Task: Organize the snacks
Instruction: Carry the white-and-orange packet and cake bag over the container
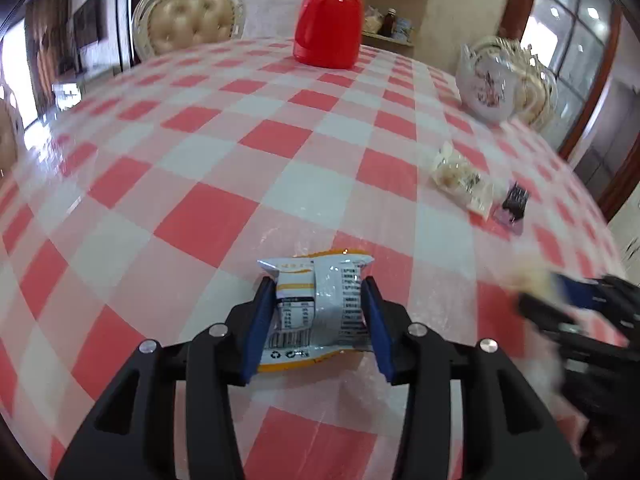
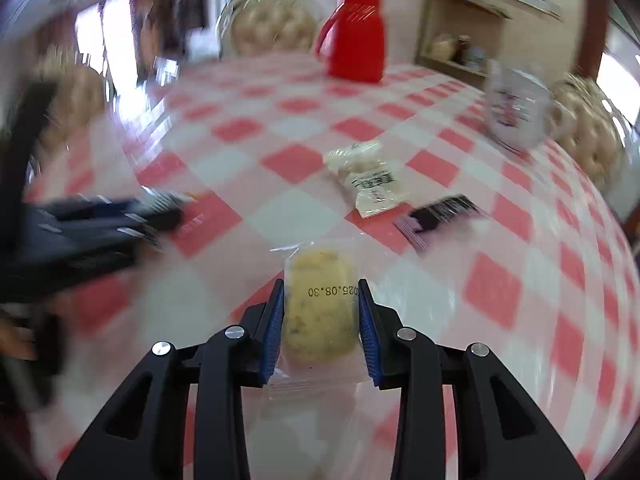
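My left gripper [image 1: 318, 284] is shut on a white and orange snack packet [image 1: 320, 312], held just above the red-checked tablecloth [image 1: 200, 184]. My right gripper [image 2: 322, 286] is shut on a clear-wrapped yellow pastry [image 2: 320, 304] stamped with a date. It shows blurred at the right edge of the left wrist view [image 1: 560, 300]. A clear-wrapped pale snack [image 2: 366, 176] [image 1: 460, 180] and a dark purple packet [image 2: 440, 216] [image 1: 514, 206] lie on the cloth further ahead. The left gripper appears blurred at the left of the right wrist view [image 2: 100, 220].
A red jar [image 1: 328, 20] [image 2: 356, 36] stands at the table's far side. A floral white teapot [image 1: 488, 80] [image 2: 516, 112] stands at the far right. Padded chairs [image 1: 188, 20] ring the table. A shelf [image 1: 396, 8] stands behind.
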`<state>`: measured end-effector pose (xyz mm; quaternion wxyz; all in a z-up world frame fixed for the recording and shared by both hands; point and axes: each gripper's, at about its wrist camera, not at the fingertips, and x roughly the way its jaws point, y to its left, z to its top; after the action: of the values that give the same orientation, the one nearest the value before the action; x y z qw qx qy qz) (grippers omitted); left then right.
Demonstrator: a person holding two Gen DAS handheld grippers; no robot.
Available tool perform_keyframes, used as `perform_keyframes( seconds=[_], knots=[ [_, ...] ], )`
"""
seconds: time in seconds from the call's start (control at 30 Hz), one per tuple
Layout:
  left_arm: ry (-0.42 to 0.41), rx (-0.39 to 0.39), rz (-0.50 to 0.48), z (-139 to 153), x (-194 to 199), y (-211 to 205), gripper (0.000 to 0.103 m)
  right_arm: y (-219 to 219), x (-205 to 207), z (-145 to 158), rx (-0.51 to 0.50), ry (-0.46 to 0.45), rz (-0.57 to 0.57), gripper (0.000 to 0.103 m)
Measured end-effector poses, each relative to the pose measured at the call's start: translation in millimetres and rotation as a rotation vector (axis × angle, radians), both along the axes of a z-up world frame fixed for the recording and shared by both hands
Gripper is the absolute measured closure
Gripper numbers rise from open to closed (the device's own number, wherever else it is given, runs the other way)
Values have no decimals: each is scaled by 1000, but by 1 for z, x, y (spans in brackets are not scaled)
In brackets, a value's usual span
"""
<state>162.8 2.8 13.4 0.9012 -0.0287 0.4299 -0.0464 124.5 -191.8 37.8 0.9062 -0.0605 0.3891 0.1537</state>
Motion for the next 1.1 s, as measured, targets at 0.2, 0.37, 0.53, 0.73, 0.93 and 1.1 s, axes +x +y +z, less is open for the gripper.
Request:
perform_keyframes(
  seconds=[0.2, 0.37, 0.53, 0.73, 0.93, 1.1],
  knots=[
    [-32, -22, -96, 16, -12, -9, 66, -32, -57, 6, 259, -43, -142, 69],
    [-83, -97, -94, 31, -34, -11, 66, -37, -78, 4, 296, -58, -221, 69],
    [-124, -79, -102, 31, -73, -27, 66, -43, -85, 0, 328, -43, -249, 69],
    [-168, -72, -92, 32, -124, -34, 66, -48, -103, -5, 391, -18, -251, 69],
    [-181, -48, -102, 31, -161, -41, 66, -51, -140, 0, 450, -33, -243, 69],
    [-193, -24, -119, 32, -189, -45, 66, -49, -162, 3, 443, -39, -228, 69]
  ],
)
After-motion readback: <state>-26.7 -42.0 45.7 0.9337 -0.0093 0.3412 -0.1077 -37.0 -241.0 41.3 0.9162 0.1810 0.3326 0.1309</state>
